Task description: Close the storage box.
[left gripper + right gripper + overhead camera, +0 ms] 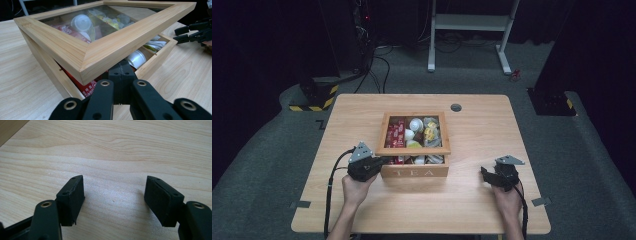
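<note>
A wooden tea box (414, 173) marked TEA stands mid-table, with red packets (396, 134), white cups (415, 124) and yellow sachets inside. Its glass-paned lid (412, 149) is lifted a little at the front edge, so a gap shows above the base. My left gripper (382, 161) is shut, its joined jaws pushed into that gap at the box's front left corner. In the left gripper view the left gripper (122, 68) sits under the lid's (117, 45) corner rail. My right gripper (485, 174) rests open right of the box; the right gripper (115, 200) holds nothing over bare wood.
The wooden table (362, 210) has a round cable hole (456, 107) behind the box. Beyond the table stand a white desk frame (472, 22) and a yellow-black striped base (314, 97) on grey carpet. Black cables trail from both grippers toward the near edge.
</note>
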### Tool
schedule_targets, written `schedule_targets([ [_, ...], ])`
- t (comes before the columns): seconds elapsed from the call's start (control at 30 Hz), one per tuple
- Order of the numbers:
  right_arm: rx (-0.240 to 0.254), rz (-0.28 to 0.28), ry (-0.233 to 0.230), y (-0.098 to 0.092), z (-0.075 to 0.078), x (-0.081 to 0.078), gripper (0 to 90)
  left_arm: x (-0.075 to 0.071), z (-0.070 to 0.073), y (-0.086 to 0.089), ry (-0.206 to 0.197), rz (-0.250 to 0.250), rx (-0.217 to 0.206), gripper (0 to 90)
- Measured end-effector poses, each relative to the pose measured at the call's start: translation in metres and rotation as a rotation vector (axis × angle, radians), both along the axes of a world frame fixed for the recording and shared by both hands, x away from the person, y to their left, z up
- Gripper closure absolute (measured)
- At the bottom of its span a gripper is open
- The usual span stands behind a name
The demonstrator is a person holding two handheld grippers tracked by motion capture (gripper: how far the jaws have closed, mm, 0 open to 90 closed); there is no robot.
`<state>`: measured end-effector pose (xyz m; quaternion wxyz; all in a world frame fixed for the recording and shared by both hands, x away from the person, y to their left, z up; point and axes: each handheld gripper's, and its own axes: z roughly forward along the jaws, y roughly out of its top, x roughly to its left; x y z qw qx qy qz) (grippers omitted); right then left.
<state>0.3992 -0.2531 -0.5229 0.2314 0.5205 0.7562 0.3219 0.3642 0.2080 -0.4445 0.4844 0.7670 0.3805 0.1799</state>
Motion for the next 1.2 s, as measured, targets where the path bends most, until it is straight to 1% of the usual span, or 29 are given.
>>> schedule_targets([
  [0.1, 0.0, 0.001, 0.001, 0.0, 0.0, 0.0, 31.9, 0.002, 0.003, -0.001, -0.006, -0.002, 0.004, 90.0],
  [0.13, 0.0, 0.001, 0.001, 0.0, 0.0, 0.0, 31.7, 0.003, 0.004, -0.001, 0.0, -0.005, -0.007, 90.0],
  [0.17, 0.0, 0.0, 0.002, 0.0, 0.0, 0.0, 31.7, 0.004, 0.005, 0.0, 0.003, -0.008, -0.009, 90.0],
  [0.23, -0.001, 0.0, 0.001, 0.0, 0.0, 0.0, 31.7, 0.005, 0.007, -0.001, -0.003, -0.009, 0.001, 90.0],
  [0.33, 0.0, -0.001, 0.003, 0.001, 0.0, 0.0, 31.5, 0.007, 0.009, -0.002, -0.003, -0.008, -0.005, 90.0],
  [0.4, -0.003, 0.002, 0.005, 0.001, 0.0, 0.0, 30.7, 0.009, 0.011, -0.002, -0.004, -0.009, -0.001, 90.0],
  [0.43, -0.004, 0.005, 0.004, 0.001, 0.0, 0.0, 30.6, 0.009, 0.012, -0.002, -0.006, -0.01, -0.007, 90.0],
  [0.57, -0.002, 0.01, 0.003, 0.001, 0.0, 0.0, 29.0, 0.011, 0.016, -0.002, -0.007, -0.011, -0.008, 90.0],
  [0.67, 0.002, 0.027, 0.011, 0.002, 0.0, -0.001, 29.2, 0.012, 0.018, -0.002, -0.012, -0.011, -0.013, 90.0],
  [0.73, 0.017, 0.036, 0.018, 0.003, 0.001, -0.002, 28.9, 0.013, 0.02, -0.001, -0.014, -0.012, -0.008, 90.0],
  [0.83, 0.031, 0.068, 0.021, 0.007, 0.001, -0.004, 28.8, 0.014, 0.022, -0.001, -0.019, -0.014, -0.006, 90.0],
  [1.0, 0.059, 0.111, 0.012, 0.014, 0.007, -0.006, 28.9, 0.016, 0.024, 0.001, -0.013, -0.027, -0.03, 90.0],
  [1.07, 0.093, 0.126, -0.012, 0.016, 0.013, -0.008, 30.6, 0.017, 0.026, 0.0, -0.013, -0.025, -0.03, 90.0],
  [1.13, 0.13, 0.153, -0.033, 0.02, 0.019, -0.01, 31.8, 0.018, 0.028, 0.001, -0.014, -0.025, -0.031, 90.0],
  [1.17, 0.147, 0.186, -0.051, 0.024, 0.025, -0.01, 32.8, 0.019, 0.029, 0.001, -0.014, -0.025, -0.036, 90.0],
  [1.2, 0.158, 0.199, -0.053, 0.027, 0.028, -0.011, 33.3, 0.019, 0.03, 0.001, -0.015, -0.024, -0.039, 90.0],
])
